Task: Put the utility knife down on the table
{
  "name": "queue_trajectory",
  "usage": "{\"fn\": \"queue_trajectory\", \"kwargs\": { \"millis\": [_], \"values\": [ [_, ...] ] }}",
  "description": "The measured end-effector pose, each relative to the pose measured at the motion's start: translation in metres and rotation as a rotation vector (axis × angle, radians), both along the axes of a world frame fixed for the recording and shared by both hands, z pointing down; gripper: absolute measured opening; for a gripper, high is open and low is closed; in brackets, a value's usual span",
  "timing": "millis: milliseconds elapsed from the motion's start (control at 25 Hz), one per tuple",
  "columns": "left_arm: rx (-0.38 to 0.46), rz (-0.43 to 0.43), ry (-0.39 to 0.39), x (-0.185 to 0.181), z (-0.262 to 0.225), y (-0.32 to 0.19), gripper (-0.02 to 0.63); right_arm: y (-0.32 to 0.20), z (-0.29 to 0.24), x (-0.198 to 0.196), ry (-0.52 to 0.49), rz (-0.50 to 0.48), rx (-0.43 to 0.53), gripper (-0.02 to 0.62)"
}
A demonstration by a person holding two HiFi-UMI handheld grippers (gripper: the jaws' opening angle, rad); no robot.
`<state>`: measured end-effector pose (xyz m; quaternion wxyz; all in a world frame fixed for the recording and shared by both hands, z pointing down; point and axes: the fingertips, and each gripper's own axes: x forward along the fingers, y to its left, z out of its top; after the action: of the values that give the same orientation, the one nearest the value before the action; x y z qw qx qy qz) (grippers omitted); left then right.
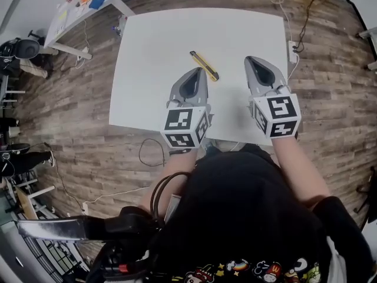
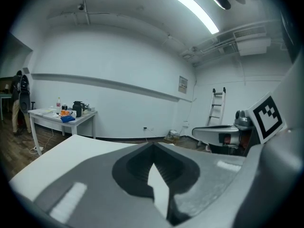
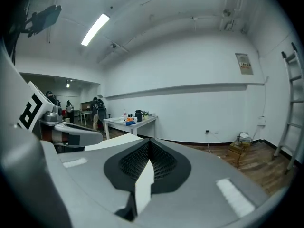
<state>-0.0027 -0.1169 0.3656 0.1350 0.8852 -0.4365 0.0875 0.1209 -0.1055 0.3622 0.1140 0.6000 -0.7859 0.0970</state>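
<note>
The utility knife (image 1: 204, 65) lies flat on the white table (image 1: 150, 58), a little above the middle of the head view. It sits in the gap between the two grippers, just beyond the tip of the left gripper (image 1: 201, 71) and well to the left of the right gripper (image 1: 253, 59). Neither tool touches it. In the left gripper view the left gripper (image 2: 153, 145) has its jaws pressed together at the tip, with only bare tabletop showing through the dark hollow behind them. The right gripper view shows the right gripper (image 3: 149, 143) closed the same way and equally empty. Judged from how things lie, the putting-down step looks done, since the knife rests on the table by itself. What remains seems to be no more than drawing both tools back toward the bottom of the frame without nudging the yellow handle, the left one being the closer risk. The knife's long axis runs on a diagonal, from upper left to lower right in the head view. Both ends look dark, and I cannot tell which one carries the blade.
</note>
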Motion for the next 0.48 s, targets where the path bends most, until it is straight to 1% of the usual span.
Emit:
{"fn": "queue_trajectory", "kwargs": {
  "millis": [120, 240, 360, 480],
  "values": [
    [0.006, 0.01, -0.002, 0.015, -0.004, 0.0, 0.0, 0.009, -0.008, 0.023, 0.015, 0.038, 0.031, 0.018],
    [0.016, 0.017, -0.006, 0.029, -0.009, -0.002, 0.0, 0.012, -0.007, 0.041, 0.003, 0.063, 0.03, 0.018],
    [0.021, 0.015, -0.007, 0.038, -0.012, -0.003, 0.0, 0.014, -0.006, 0.05, -0.006, 0.058, 0.026, 0.018],
    [0.03, 0.001, -0.007, 0.037, -0.016, -0.002, 0.0, 0.014, -0.008, 0.048, -0.008, 0.04, 0.031, 0.019]
  ]
}}
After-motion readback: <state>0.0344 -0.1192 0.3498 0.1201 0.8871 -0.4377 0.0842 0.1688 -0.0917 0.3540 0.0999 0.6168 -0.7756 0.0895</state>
